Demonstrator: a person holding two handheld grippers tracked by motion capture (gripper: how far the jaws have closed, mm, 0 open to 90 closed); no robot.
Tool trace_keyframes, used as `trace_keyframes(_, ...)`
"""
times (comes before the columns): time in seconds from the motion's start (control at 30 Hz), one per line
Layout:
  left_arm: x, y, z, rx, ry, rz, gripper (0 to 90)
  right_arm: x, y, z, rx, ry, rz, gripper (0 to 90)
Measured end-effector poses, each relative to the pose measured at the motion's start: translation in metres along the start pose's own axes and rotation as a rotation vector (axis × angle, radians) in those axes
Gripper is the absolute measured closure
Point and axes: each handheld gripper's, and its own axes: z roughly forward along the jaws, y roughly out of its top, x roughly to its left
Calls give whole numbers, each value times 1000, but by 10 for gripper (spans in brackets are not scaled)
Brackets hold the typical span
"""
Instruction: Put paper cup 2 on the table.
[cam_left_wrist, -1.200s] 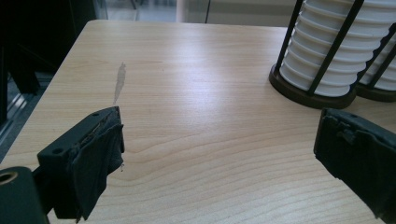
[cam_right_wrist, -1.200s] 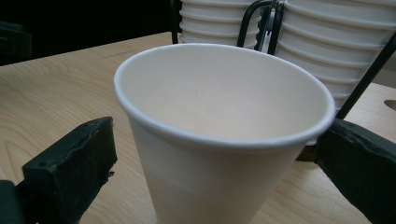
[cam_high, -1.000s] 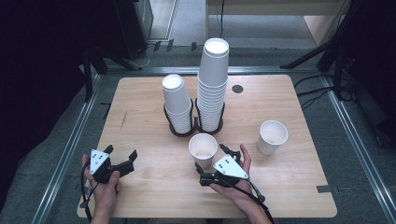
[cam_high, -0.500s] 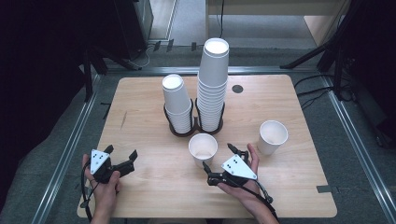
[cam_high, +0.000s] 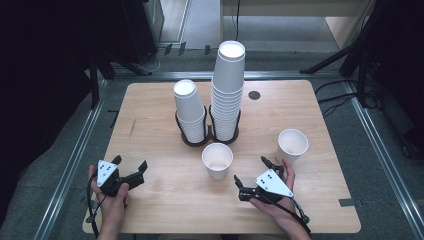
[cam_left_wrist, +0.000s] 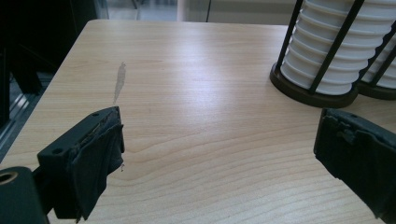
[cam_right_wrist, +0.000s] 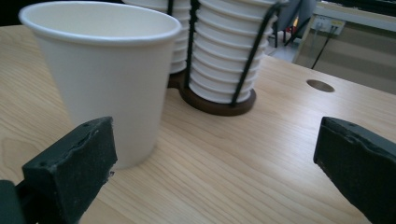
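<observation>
A loose white paper cup (cam_high: 217, 160) stands upright mid-table, just in front of two cup stacks in black wire holders. The short stack (cam_high: 189, 112) is on the left and the tall stack (cam_high: 228, 90) on the right. My right gripper (cam_high: 251, 171) is open, a little to the near right of that cup and apart from it. In the right gripper view the cup (cam_right_wrist: 105, 79) rises just behind the left jaw of the open gripper (cam_right_wrist: 217, 163). My left gripper (cam_high: 131, 164) is open over bare wood at the near left, also open (cam_left_wrist: 219, 158) in its own view.
A second loose cup (cam_high: 292, 145) stands upright at the right, just beyond my right hand. A round cable hole (cam_high: 254, 95) lies in the tabletop behind the stacks. The short stack's holder base (cam_left_wrist: 310, 91) is ahead and right of the left gripper.
My right gripper has drawn back from the middle cup toward the near right, and the cup stays standing. The left gripper has not moved.
</observation>
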Motion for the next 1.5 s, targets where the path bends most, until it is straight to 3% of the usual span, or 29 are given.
trace_keyframes(1.2,-1,-1,-1,4,6,5,19,-89,-20,-70,8,-231,29,0)
trace_keyframes(1.23,-2,-1,-1,5,6,6,19,-98,-22,-78,7,-258,40,0)
trace_keyframes(1.5,-2,-1,0,6,10,10,19,-124,-27,-94,1,-348,59,0)
